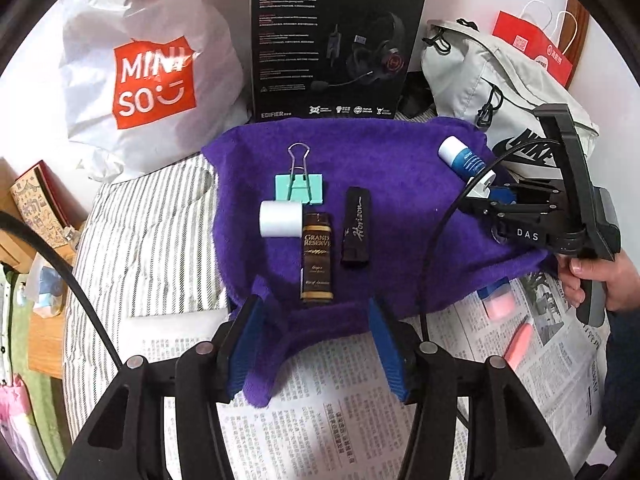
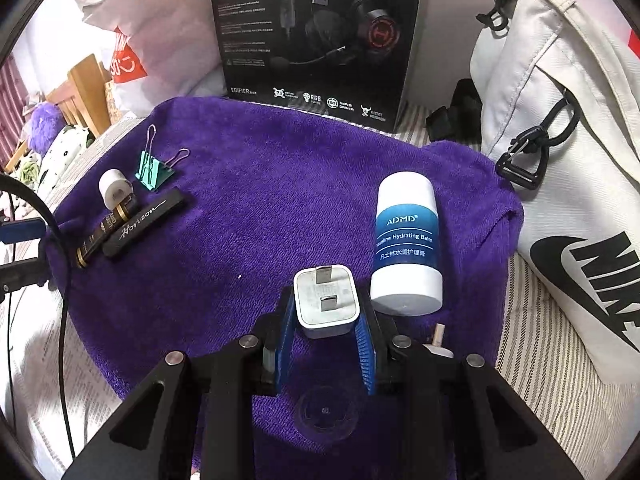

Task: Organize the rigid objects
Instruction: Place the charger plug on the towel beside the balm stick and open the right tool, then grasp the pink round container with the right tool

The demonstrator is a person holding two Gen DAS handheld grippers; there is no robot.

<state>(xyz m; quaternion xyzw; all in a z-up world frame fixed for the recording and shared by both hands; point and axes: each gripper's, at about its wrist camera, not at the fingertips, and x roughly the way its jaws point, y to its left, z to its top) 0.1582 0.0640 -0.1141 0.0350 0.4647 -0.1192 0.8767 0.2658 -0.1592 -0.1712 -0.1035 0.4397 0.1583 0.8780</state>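
Observation:
A purple towel (image 1: 400, 216) (image 2: 248, 208) carries a teal binder clip (image 1: 299, 187) (image 2: 154, 174), a white roll (image 1: 280, 219) (image 2: 114, 187), a brown Grand Reserve tube (image 1: 317, 258) (image 2: 102, 232) and a black Horizon case (image 1: 356, 227) (image 2: 144, 222), grouped at its left. A white and blue balm bottle (image 2: 406, 246) (image 1: 462, 158) lies at its right. My right gripper (image 2: 325, 320) (image 1: 486, 190) is shut on a white plug adapter (image 2: 326, 298), beside the bottle. My left gripper (image 1: 314, 344) is open and empty at the towel's near edge.
A black headset box (image 1: 332, 40) (image 2: 316, 32) stands behind the towel. A white Miniso bag (image 1: 144, 72) is at back left, a white Nike bag (image 2: 568, 184) (image 1: 500, 92) at the right. Newspaper (image 1: 340, 408) with pink items (image 1: 500, 306) lies in front.

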